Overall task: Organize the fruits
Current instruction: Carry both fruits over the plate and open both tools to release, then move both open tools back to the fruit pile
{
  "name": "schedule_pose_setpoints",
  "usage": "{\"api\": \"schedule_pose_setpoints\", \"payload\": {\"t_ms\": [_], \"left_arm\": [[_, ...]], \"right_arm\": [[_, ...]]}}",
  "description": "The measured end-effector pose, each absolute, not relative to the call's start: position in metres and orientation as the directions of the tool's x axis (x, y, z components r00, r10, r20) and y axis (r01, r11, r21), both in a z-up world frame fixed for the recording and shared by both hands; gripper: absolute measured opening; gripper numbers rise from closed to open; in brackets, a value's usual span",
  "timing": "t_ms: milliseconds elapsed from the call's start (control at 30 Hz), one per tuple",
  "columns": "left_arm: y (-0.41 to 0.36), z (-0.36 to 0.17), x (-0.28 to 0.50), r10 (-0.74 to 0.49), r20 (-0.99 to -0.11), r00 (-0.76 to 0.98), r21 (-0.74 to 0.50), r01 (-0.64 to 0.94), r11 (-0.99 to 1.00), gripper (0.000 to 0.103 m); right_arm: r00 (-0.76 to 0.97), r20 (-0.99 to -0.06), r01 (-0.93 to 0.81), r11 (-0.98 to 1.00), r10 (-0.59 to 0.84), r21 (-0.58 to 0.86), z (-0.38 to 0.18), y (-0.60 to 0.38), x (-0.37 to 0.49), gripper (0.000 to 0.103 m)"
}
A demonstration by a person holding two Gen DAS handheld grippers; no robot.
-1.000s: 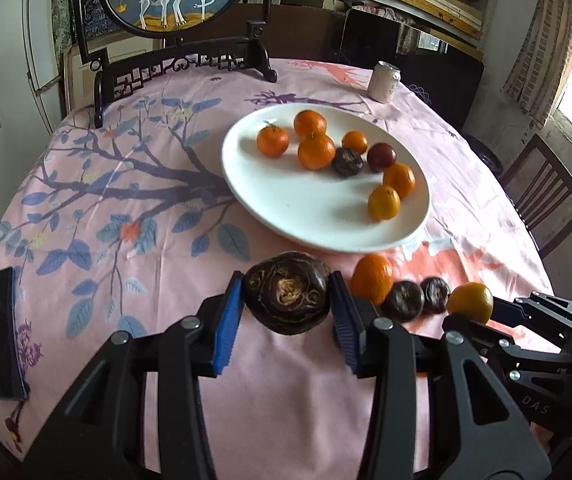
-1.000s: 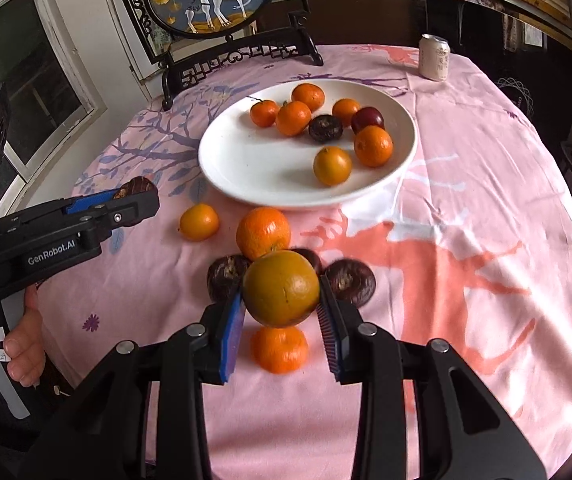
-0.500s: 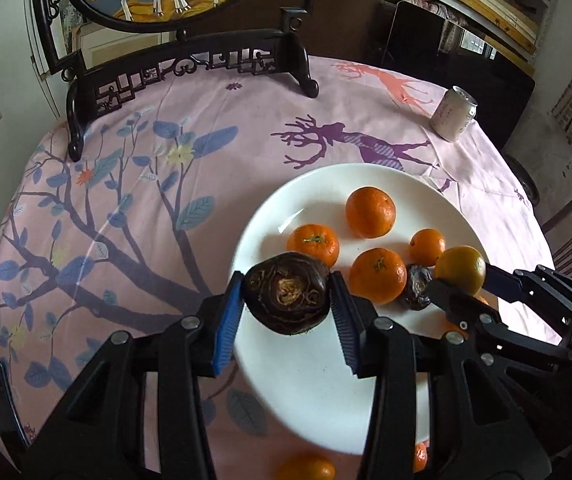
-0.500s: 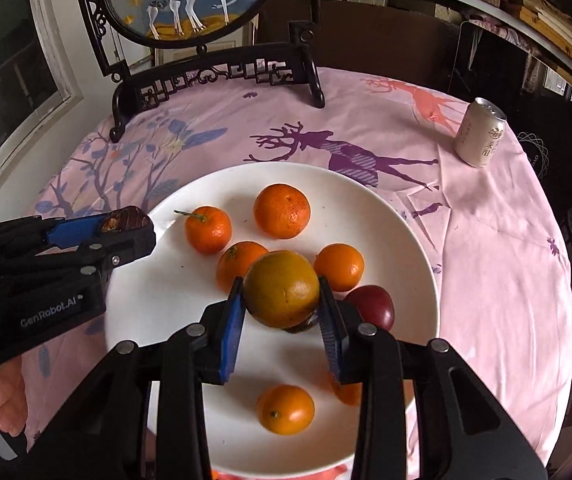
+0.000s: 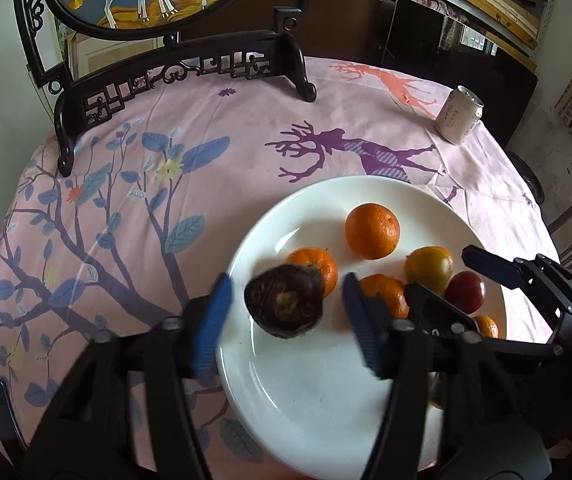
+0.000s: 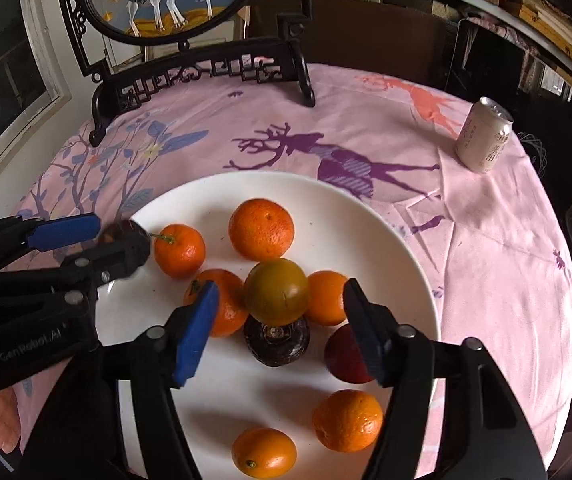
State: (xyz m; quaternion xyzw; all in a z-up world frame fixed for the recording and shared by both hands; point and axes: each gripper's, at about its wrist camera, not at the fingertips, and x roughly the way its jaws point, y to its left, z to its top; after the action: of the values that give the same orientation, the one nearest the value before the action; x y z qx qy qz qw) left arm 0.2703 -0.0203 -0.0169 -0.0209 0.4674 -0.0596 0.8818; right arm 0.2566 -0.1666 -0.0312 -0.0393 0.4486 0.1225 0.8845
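Note:
A white plate on the pink tablecloth holds several oranges and dark fruits. My left gripper is open over the plate's left part; a dark brown wrinkled fruit sits between its spread blue pads, free of both. It also shows in the right wrist view. My right gripper is open over the plate's middle; a greenish-orange fruit lies between its pads, resting above a dark fruit.
A drink can stands at the table's back right. A black carved stand with a round deer picture stands at the back. A red-purple fruit lies by the right pad.
Both grippers have opened and let go of their fruits over the plate. The dark fruit and the greenish-orange fruit have dropped out of the pads.

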Motion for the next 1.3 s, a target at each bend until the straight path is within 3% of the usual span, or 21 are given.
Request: {"api": "schedule_pose_setpoints", "payload": {"t_ms": [300,467,700,867,1233,1300], "left_arm": [[-0.008,0.014,0.194,-0.181,-0.755,0.631,-0.124,0.133,0.983,0.094],[-0.001,0.006,0.121,-0.19,-0.721,0.666,-0.118,0.153,0.981,0.095],[0.004,-0.022,0.057,-0.171,-0.734,0.657,-0.094,0.151,0.984,0.095],[0.006,-0.032,0.041,-0.16,-0.751,0.641,-0.091,0.139,0.986,0.095],[0.022,-0.031,0.027,-0.165,-0.747,0.644,-0.12,0.113,0.986,0.095],[0.023,-0.031,0.026,-0.165,-0.747,0.645,-0.119,0.114,0.986,0.095]], "right_arm": [[0.6,-0.784,-0.227,0.974,0.157,0.022,-0.002,-0.19,0.18,0.069],[0.664,-0.736,-0.159,0.987,0.127,0.027,-0.006,-0.202,0.089,0.095],[0.624,-0.767,-0.073,0.988,0.149,0.132,-0.032,-0.215,0.025,0.095],[0.613,-0.776,-0.07,0.989,0.146,0.131,-0.032,-0.211,0.013,0.095],[0.536,-0.813,-0.204,0.969,0.227,0.136,-0.048,-0.172,-0.005,0.095],[0.524,-0.82,-0.215,0.967,0.229,0.133,-0.055,-0.166,-0.005,0.09]]}}
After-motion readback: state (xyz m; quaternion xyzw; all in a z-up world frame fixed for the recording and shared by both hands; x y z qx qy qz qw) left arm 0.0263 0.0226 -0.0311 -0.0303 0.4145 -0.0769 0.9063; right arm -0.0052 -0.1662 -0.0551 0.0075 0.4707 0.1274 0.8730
